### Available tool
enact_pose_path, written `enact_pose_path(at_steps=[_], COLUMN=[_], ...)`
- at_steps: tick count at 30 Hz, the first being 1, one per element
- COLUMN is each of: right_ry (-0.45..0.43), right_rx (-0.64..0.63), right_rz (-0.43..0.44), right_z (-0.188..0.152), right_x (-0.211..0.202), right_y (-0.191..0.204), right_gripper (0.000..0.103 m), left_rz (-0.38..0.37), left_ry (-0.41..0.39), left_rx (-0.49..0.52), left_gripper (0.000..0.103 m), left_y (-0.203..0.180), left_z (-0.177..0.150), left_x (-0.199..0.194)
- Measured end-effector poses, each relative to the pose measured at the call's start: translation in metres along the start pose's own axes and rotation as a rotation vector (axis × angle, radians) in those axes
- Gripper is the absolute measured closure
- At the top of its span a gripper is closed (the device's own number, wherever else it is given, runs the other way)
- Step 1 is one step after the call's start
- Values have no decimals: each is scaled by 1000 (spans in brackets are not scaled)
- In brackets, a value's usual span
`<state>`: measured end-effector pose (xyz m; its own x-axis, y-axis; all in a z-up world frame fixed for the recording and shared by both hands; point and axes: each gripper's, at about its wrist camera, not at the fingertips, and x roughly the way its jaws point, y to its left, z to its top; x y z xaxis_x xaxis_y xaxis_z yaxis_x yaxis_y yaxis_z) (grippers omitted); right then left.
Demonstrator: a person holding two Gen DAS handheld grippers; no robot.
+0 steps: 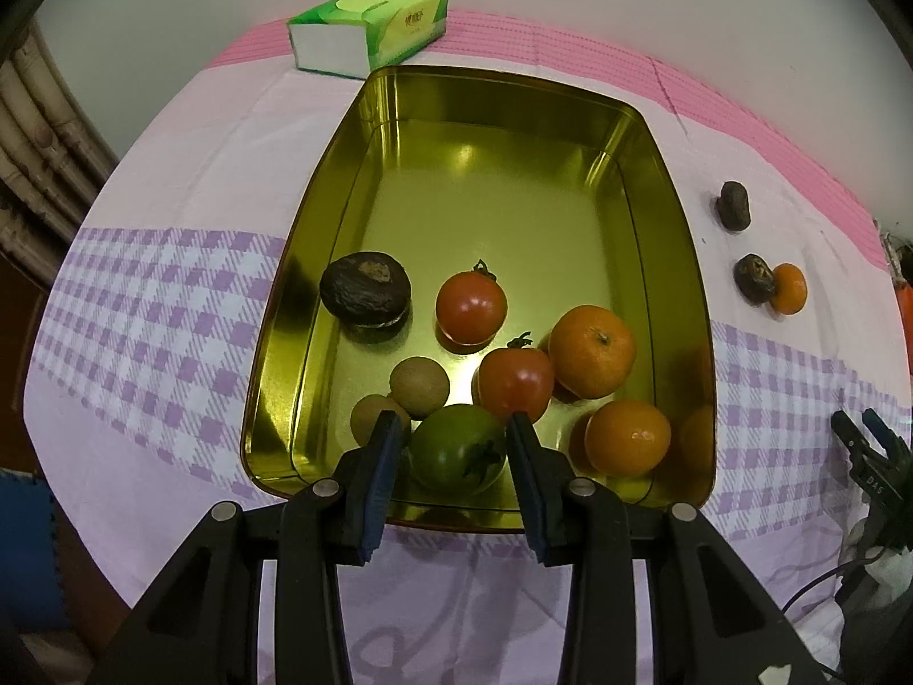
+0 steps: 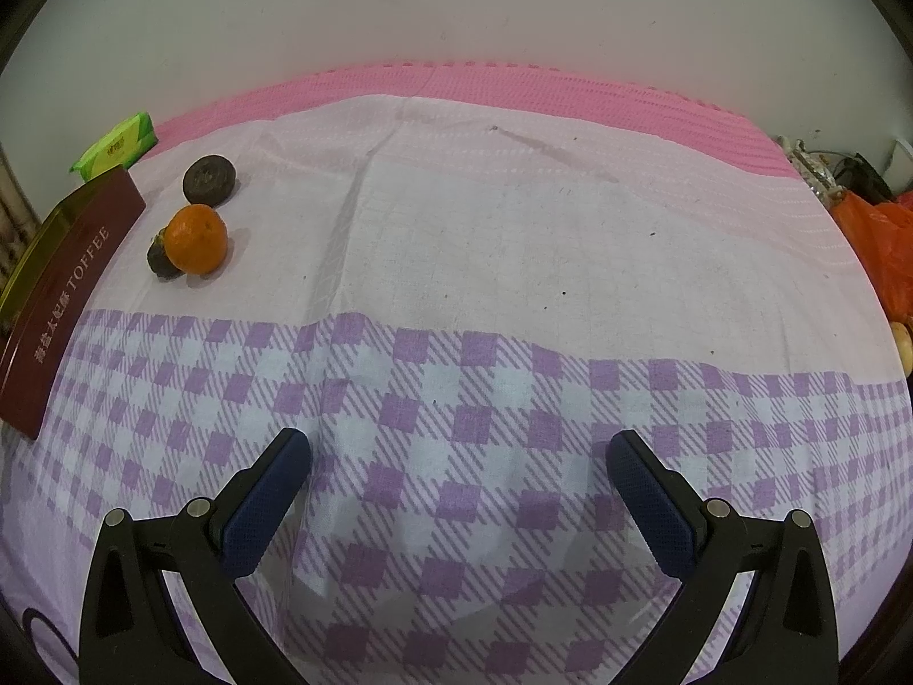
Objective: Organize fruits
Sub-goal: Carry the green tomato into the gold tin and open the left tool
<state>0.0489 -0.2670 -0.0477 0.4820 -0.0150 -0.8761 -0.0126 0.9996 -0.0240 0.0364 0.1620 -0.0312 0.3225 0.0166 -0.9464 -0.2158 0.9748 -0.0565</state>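
A gold tin [image 1: 673, 217] holds two red tomatoes [image 1: 471, 308], two oranges [image 1: 592, 351], two brown round fruits [image 1: 419, 387], a dark wrinkled fruit [image 1: 365, 287] and a green tomato [image 1: 457, 446]. My left gripper [image 1: 453, 428] has its fingers on either side of the green tomato, in the tin's near end; I cannot tell whether they touch it. On the cloth right of the tin lie an orange [image 1: 789, 289] [image 2: 197, 238] and two dark fruits [image 1: 734, 204] [image 2: 209, 178]. My right gripper [image 2: 456, 451] is open and empty above the checked cloth.
A green tissue pack [image 1: 371, 23] lies behind the tin. The tin's dark red side [image 2: 68, 285] shows at the left of the right wrist view. Orange bags [image 2: 879, 240] and clutter sit at the far right edge. A wall stands behind the table.
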Motion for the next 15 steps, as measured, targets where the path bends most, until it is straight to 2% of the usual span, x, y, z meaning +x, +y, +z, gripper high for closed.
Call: enact_pose_path(at_steps=[6,9,15], right_ry=[27,28,26], right_rx=[0,-1,-1], right_rz=[1,2,3], right_z=[4,4,3], right_x=[2,2,1], right_y=[0,-1,0], right_gripper=[0,0,0], left_rz=[4,3,-12], left_ry=[-3,-10,-43], left_rx=[0,-4,-15], left_gripper=[67,55,40], left_y=[0,2,4], left_z=[1,3,6], left_x=[1,-1,-11])
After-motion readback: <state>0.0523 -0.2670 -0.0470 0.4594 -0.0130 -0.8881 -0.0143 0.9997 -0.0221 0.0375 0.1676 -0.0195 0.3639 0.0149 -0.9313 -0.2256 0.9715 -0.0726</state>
